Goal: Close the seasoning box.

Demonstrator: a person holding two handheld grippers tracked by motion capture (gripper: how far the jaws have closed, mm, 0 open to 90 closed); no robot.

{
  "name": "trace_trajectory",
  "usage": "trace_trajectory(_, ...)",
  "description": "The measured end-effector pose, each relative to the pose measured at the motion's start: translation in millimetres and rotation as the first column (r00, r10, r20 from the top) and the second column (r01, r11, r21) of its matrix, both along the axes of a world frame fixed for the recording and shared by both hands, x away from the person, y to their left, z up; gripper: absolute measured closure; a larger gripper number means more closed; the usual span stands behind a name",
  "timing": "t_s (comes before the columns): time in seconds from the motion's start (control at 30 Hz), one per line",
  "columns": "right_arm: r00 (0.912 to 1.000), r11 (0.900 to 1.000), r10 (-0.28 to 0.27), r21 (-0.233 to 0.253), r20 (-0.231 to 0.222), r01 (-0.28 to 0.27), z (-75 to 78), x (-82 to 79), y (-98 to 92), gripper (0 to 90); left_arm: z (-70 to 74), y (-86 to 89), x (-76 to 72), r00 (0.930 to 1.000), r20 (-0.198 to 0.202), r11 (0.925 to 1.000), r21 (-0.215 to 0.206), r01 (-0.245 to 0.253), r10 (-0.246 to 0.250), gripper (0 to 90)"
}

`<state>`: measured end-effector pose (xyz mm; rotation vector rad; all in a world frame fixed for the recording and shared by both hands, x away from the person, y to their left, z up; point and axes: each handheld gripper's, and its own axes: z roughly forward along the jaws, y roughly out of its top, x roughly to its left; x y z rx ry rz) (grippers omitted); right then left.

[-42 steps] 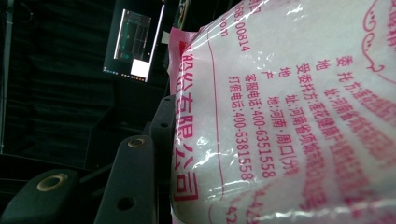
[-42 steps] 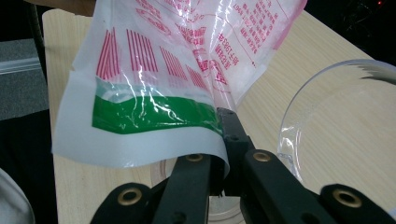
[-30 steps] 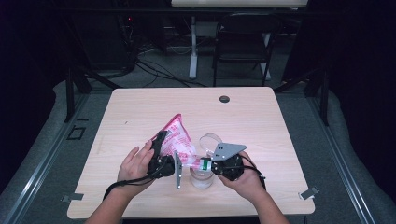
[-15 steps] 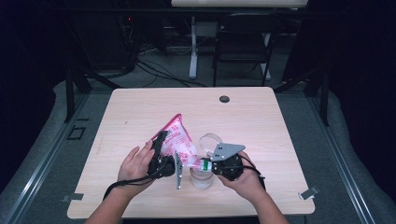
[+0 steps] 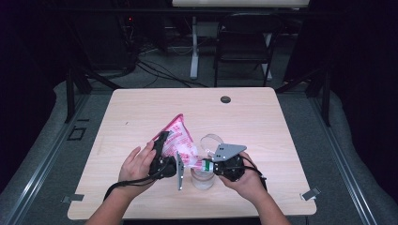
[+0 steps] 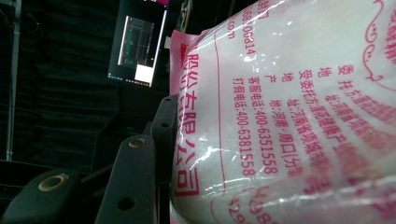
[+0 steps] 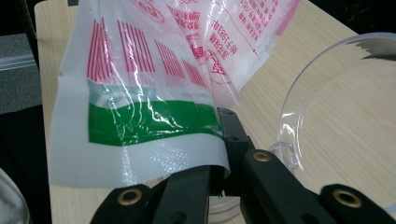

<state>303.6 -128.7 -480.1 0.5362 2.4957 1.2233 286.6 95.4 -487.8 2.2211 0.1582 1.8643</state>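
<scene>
The left gripper point(image 5: 164, 161) is clamped on the body of the pink-and-white bag point(image 5: 178, 138), tilting it — barely moved over the last second. At the right, the right gripper point(image 5: 213, 166) pinches the bag's green-striped open end over the clear jar point(image 5: 202, 178) — the hold looks steady, probably for pouring.

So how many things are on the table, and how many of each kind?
Pink and white bag, held by both grippers: 1
Clear containers: 2
Black round cap in the tabletop: 1
Grippers, left gripper and right gripper: 2
Total: 6
</scene>
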Motion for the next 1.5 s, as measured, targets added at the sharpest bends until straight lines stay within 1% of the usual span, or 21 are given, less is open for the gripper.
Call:
trace_trajectory(0.17,1.0000,1.000,-0.003,0.000,0.000,0.003,-0.2,0.1,-0.3,90.0,0.5,-0.4,-0.2,1.0000,0.002,1.0000,0.001,0.000,0.000,60.3)
trace_trajectory(0.2,1.0000,1.000,-0.003,0.000,0.001,0.003,-0.2,0.1,-0.3,90.0,0.1,-0.4,-0.4,1.0000,-0.002,1.0000,-0.003,-0.002,0.002,60.3)
trace_trajectory(0.43,1.0000,1.000,-0.001,0.003,-0.001,0.001,-0.5,0.3,-0.3,90.0,1.0,-0.6,-0.4,1.0000,0.007,1.0000,0.002,0.004,-0.004,60.3)
trace_trajectory(0.87,1.0000,1.000,-0.001,0.006,-0.001,0.001,-0.9,0.5,0.0,90.0,1.7,-0.4,-0.6,0.9999,0.012,1.0000,0.003,0.008,-0.008,60.3)
trace_trajectory(0.9,1.0000,1.000,-0.001,0.003,0.000,0.001,-0.8,0.4,0.0,90.0,1.4,-0.4,-0.8,1.0000,0.007,1.0000,-0.003,0.005,-0.005,60.3)
trace_trajectory(1.07,1.0000,1.000,0.000,0.002,0.000,0.000,-0.8,0.5,0.0,90.0,2.0,-0.5,-1.0,0.9999,0.015,1.0000,0.004,0.007,-0.007,60.3)
trace_trajectory(1.5,1.0000,1.000,-0.002,0.003,-0.001,0.002,-0.9,0.4,0.0,90.0,2.9,-1.1,-1.8,0.9999,0.013,1.0000,0.007,0.003,-0.003,60.3)
